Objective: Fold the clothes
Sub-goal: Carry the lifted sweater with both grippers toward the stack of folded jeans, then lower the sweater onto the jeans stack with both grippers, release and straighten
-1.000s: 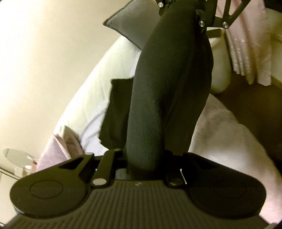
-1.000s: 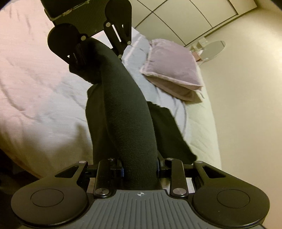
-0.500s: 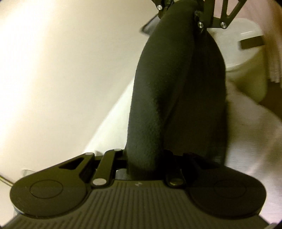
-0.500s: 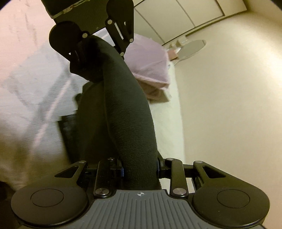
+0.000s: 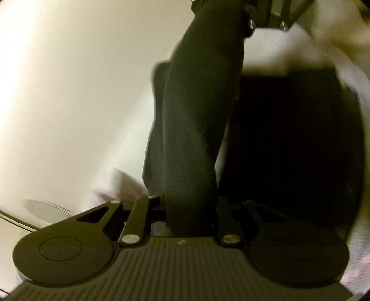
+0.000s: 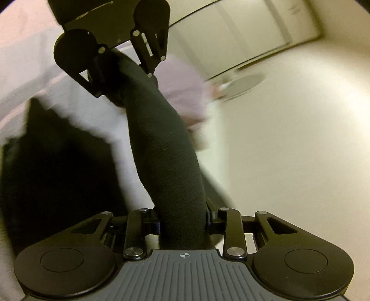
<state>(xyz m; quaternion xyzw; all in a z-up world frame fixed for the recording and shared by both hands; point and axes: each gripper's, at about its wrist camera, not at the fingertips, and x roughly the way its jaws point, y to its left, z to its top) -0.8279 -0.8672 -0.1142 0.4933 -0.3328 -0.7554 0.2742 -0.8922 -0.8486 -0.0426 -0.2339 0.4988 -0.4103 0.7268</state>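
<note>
A black fleece garment point(image 5: 196, 120) is stretched as a thick roll between my two grippers, above a bed. My left gripper point(image 5: 190, 208) is shut on one end of it; the roll runs up to the right gripper point(image 5: 261, 16) at the top of that view. In the right wrist view my right gripper point(image 6: 182, 222) is shut on the other end of the garment point(image 6: 161, 148), and the left gripper point(image 6: 120, 62) holds it at the top. The rest of the black cloth point(image 6: 53, 166) hangs down over the bed in a dark sheet point(image 5: 293, 143).
The bed has a white and pale pink cover point(image 6: 27, 76). A lilac pillow point(image 6: 182, 92) lies at its head. A round glass side table point(image 6: 245, 85) stands by the cream wall point(image 6: 289, 150); it also shows in the left wrist view point(image 5: 44, 208). Wardrobe doors point(image 6: 249, 30) are behind.
Both grippers have swung with the garment still held; the views are blurred. The hanging cloth now spreads wide to the right of the left gripper and left of the right gripper.
</note>
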